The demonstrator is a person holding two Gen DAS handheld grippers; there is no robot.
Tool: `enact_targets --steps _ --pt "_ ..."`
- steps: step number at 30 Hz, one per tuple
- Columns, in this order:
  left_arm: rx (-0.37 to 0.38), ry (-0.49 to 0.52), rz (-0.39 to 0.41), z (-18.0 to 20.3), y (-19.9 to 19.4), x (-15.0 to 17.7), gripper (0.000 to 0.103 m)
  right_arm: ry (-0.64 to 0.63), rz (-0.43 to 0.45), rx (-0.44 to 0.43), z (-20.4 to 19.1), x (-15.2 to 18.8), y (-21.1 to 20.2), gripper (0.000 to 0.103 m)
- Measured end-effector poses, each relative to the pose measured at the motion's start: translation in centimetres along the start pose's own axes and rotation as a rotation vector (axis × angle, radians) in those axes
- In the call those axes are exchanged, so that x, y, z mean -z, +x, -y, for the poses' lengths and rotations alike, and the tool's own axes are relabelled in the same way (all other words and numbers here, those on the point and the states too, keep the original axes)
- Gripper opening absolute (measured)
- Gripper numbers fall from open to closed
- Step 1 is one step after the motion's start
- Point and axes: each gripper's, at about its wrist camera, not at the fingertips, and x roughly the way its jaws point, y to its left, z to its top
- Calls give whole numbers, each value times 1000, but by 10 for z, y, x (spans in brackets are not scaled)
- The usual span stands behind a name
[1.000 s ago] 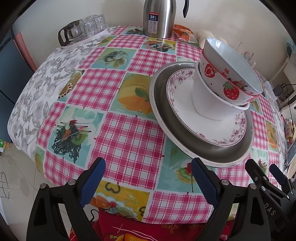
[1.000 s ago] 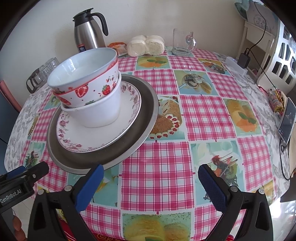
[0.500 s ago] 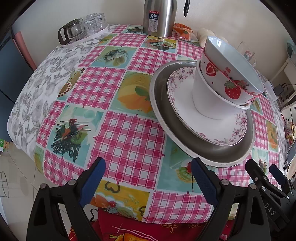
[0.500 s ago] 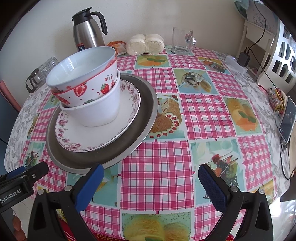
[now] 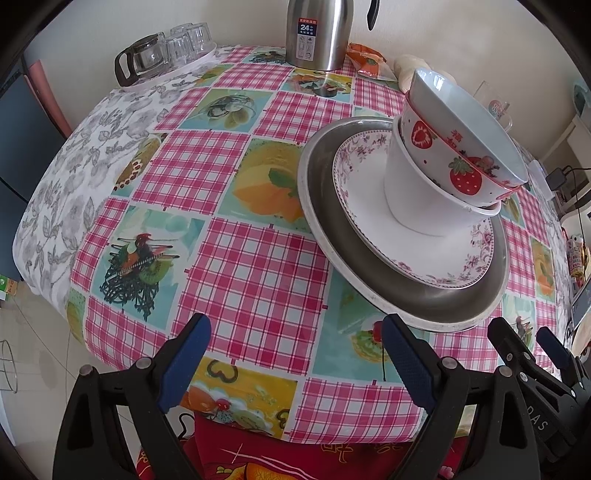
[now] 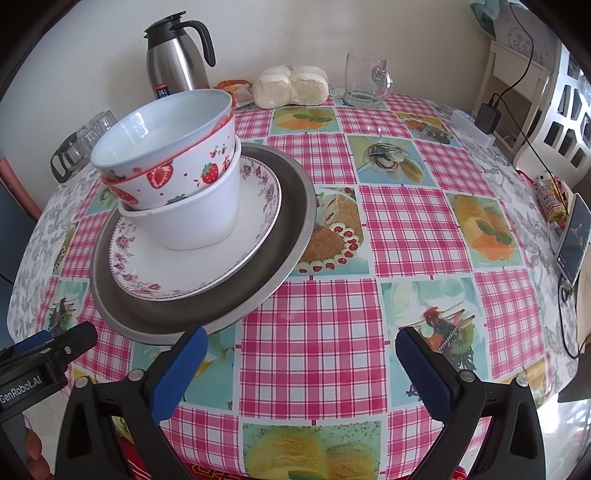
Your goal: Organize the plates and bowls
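Note:
One stack of dishes stands on the table. A large grey metal plate (image 5: 325, 206) (image 6: 291, 221) lies at the bottom, a white plate with a pink floral rim (image 5: 369, 206) (image 6: 255, 236) on it. On that sits a plain white bowl (image 5: 417, 199) (image 6: 199, 221), and a strawberry-patterned bowl (image 5: 461, 155) (image 6: 170, 147) nests in it, tilted. My left gripper (image 5: 295, 354) hovers open at the near table edge, left of the stack. My right gripper (image 6: 301, 369) is open too, just right of the stack's front rim. Neither holds anything.
A steel thermos jug (image 5: 319, 33) (image 6: 173, 59), a tray of glasses with a glass pot (image 5: 162, 59), a snack bag (image 5: 365, 62), wrapped buns (image 6: 291, 86) and a glass mug (image 6: 365, 79) line the far edge. A phone (image 6: 572, 240) lies at the right edge.
Both views have shifted slightly, as the grippers drift a little toward the table. The stack of dishes has not moved, and both grippers stay open.

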Motion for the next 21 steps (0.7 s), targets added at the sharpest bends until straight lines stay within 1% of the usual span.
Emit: enact_targets --steps 21 --pt "2 -3 -5 0 1 1 94 -1 -8 1 -1 -1 0 103"
